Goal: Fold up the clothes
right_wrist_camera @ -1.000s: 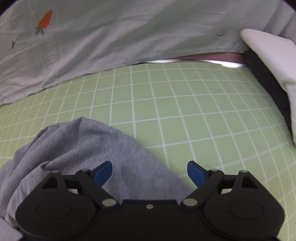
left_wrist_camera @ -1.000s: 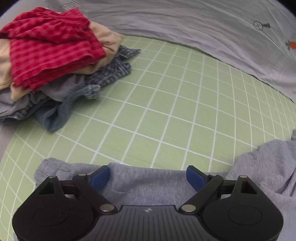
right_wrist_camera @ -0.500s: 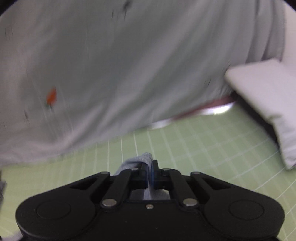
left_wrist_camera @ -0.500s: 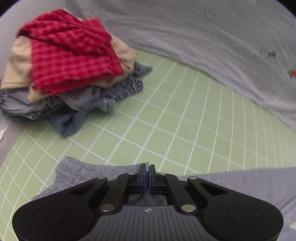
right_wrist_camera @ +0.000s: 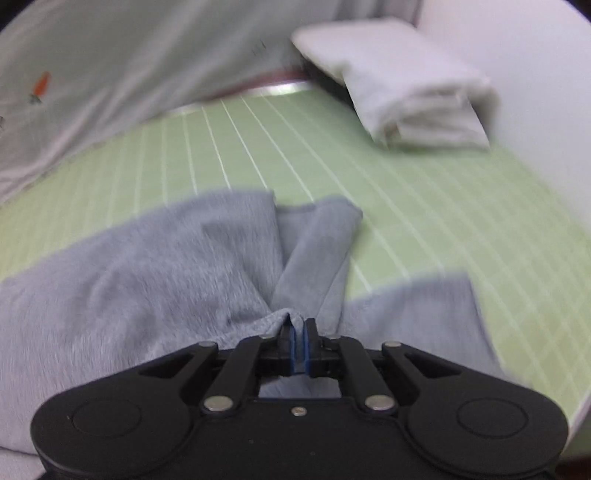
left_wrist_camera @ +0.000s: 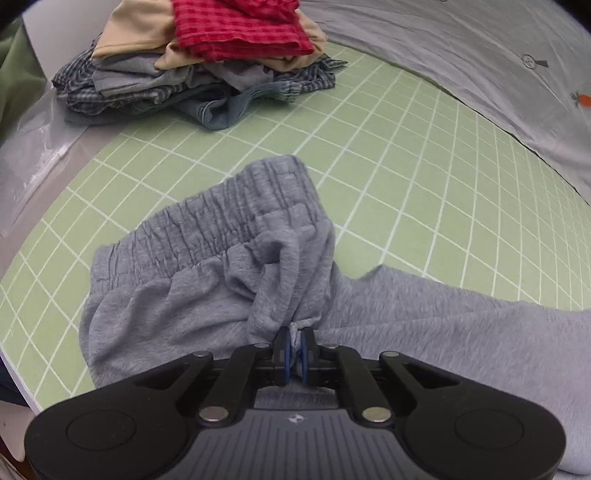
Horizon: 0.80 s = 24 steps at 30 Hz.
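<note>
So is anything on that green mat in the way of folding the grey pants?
Nothing visible: both grippers already pinch the grey pants, and the green mat beyond is bare. The clothes pile and white bundle sit at its edges.

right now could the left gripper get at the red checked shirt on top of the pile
Probably not as things stand: the left gripper is shut on the grey sweatpants, and open green mat separates it from the red checked shirt. Nothing blocks the way once it lets go.
</note>
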{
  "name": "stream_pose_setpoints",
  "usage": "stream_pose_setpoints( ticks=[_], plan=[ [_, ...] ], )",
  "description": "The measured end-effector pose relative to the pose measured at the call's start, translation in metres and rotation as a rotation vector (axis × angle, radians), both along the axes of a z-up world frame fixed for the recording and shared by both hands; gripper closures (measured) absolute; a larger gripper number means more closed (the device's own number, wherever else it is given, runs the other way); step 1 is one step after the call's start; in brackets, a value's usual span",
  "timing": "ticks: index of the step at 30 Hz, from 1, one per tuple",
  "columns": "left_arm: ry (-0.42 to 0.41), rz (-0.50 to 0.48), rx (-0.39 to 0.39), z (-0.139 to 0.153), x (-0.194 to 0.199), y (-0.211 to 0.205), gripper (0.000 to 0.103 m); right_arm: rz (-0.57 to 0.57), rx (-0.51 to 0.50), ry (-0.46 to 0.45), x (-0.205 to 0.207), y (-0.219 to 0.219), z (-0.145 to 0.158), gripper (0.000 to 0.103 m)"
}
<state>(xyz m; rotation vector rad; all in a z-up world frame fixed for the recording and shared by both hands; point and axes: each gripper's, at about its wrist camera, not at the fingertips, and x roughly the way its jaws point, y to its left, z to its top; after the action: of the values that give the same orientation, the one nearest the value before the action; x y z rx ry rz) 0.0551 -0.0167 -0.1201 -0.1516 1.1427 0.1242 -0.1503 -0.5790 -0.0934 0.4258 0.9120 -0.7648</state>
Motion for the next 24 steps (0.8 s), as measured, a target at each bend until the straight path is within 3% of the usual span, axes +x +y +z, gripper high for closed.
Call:
stream_pose_setpoints(
  ticks=[2, 4, 7, 12, 16, 19, 24],
  plan=[
    [-0.033, -0.007, -0.009, 0.009, 0.003, -0.001, 0.085, -0.023, 0.000, -0.028, -0.004, -0.001, 0.003, 0.081],
    [-0.083, -0.012, -0.019, 0.020, 0.008, -0.003, 0.077, -0.039, -0.016, -0.075, 0.000, -0.004, 0.013, 0.062],
    [-0.142, -0.016, -0.033, 0.031, 0.019, -0.008, 0.067, -0.058, -0.027, -0.146, 0.010, -0.009, 0.024, 0.053],
    [-0.124, -0.059, -0.047, 0.022, 0.042, -0.029, 0.054, -0.060, -0.006, -0.186, 0.037, -0.015, 0.024, 0.047],
    [-0.057, -0.108, -0.063, 0.002, 0.052, -0.046, 0.047, -0.063, -0.039, -0.231, 0.047, -0.012, 0.034, 0.028],
    [-0.019, -0.146, -0.047, -0.011, 0.049, -0.055, 0.045, -0.077, -0.022, -0.271, 0.049, -0.017, 0.038, 0.026],
    [0.003, -0.180, -0.021, -0.021, 0.047, -0.061, 0.044, -0.052, 0.013, -0.205, 0.066, -0.026, 0.022, 0.024]
  ],
)
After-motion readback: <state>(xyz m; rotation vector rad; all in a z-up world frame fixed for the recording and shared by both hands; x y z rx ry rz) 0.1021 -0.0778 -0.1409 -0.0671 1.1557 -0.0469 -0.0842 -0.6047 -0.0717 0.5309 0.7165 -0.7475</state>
